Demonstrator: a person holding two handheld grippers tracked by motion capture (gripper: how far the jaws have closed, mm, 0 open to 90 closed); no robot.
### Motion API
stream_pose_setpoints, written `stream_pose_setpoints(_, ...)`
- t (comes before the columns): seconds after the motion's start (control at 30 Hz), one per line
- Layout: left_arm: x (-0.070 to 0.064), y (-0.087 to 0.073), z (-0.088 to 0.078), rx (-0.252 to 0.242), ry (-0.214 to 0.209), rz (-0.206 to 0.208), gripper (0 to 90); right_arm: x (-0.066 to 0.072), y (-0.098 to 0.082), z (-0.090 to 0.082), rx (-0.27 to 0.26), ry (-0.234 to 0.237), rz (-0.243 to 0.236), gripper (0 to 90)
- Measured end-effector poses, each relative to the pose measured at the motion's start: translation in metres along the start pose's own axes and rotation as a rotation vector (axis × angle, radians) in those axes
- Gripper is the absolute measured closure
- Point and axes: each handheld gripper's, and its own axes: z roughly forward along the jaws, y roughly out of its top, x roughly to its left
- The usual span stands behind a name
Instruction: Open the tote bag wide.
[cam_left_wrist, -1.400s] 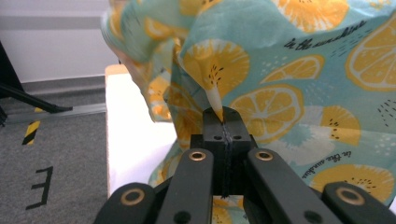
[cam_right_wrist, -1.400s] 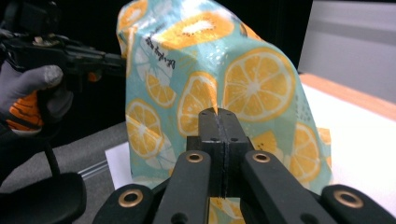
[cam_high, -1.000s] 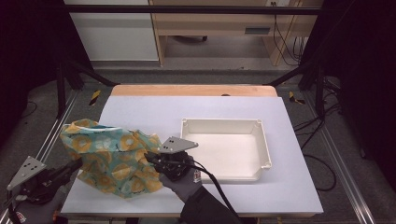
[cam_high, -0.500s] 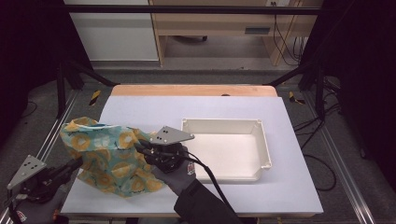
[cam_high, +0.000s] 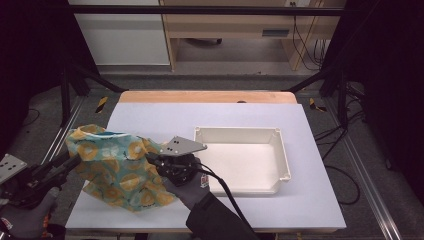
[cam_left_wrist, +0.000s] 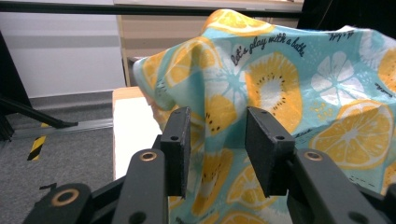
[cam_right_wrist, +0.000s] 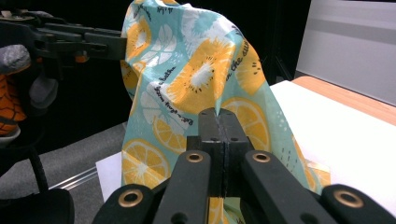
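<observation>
A teal cloth with an orange citrus print (cam_high: 115, 160) is held up in a tent over the left part of the white table (cam_high: 200, 115). My right gripper (cam_high: 150, 159) is shut on a fold of the cloth (cam_right_wrist: 196, 70), jaws pressed together (cam_right_wrist: 217, 112). My left gripper (cam_high: 75, 162) is at the cloth's left edge, and its jaws have just been opening. They stand apart (cam_left_wrist: 217, 116) with the cloth (cam_left_wrist: 289, 84) hanging just beyond them, and the pads do not press on it. From the right gripper view, the left gripper (cam_right_wrist: 116, 46) reaches the cloth's upper left edge.
A white rectangular tray (cam_high: 282, 155) sits on the table right of the cloth, with nothing in it. A wooden strip (cam_high: 205, 96) runs along the table's far edge. Black frame legs and cables stand on the floor around the table.
The right gripper has lifted and moved slightly left, pulling the cloth up from a flat heap into a tent. The left gripper has risen a little at the cloth's left edge.
</observation>
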Motion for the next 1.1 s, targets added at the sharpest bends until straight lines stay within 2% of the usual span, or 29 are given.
stream_pose_setpoints(0.17, -0.001, -0.004, 0.006, 0.032, 0.006, 0.012, 85.2, 0.0, 0.001, 0.0, -0.003, 0.002, 0.001, 90.0)
stream_pose_setpoints(0.23, -0.001, -0.005, 0.005, 0.032, 0.002, 0.007, 89.4, 0.001, 0.002, -0.001, -0.006, 0.003, -0.002, 90.0)
stream_pose_setpoints(0.33, 0.0, -0.005, 0.003, 0.03, -0.003, 0.005, 89.9, 0.004, 0.004, -0.004, -0.015, -0.001, -0.023, 90.0)
stream_pose_setpoints(0.47, -0.005, -0.005, -0.004, -0.002, -0.024, 0.006, 89.9, 0.01, 0.007, -0.012, -0.041, -0.003, -0.049, 90.0)
stream_pose_setpoints(0.6, -0.011, -0.006, -0.007, -0.006, -0.04, 0.024, 89.9, 0.013, 0.006, -0.024, -0.066, 0.004, -0.051, 90.0)
stream_pose_setpoints(0.73, -0.014, -0.01, -0.006, 0.006, -0.049, 0.033, 89.9, 0.012, -0.006, -0.03, -0.055, 0.014, -0.036, 90.0)
stream_pose_setpoints(0.83, -0.013, -0.015, -0.004, 0.021, -0.046, 0.03, 89.9, 0.012, -0.02, -0.026, -0.021, 0.014, -0.014, 90.0)
stream_pose_setpoints(1.0, -0.009, -0.021, -0.003, 0.037, -0.037, 0.016, 89.9, 0.007, -0.036, -0.008, 0.038, 0.015, 0.028, 90.0)
stream_pose_setpoints(1.1, -0.009, -0.022, -0.003, 0.038, -0.03, 0.015, 89.9, 0.005, -0.039, -0.002, 0.046, 0.011, 0.034, 83.9)
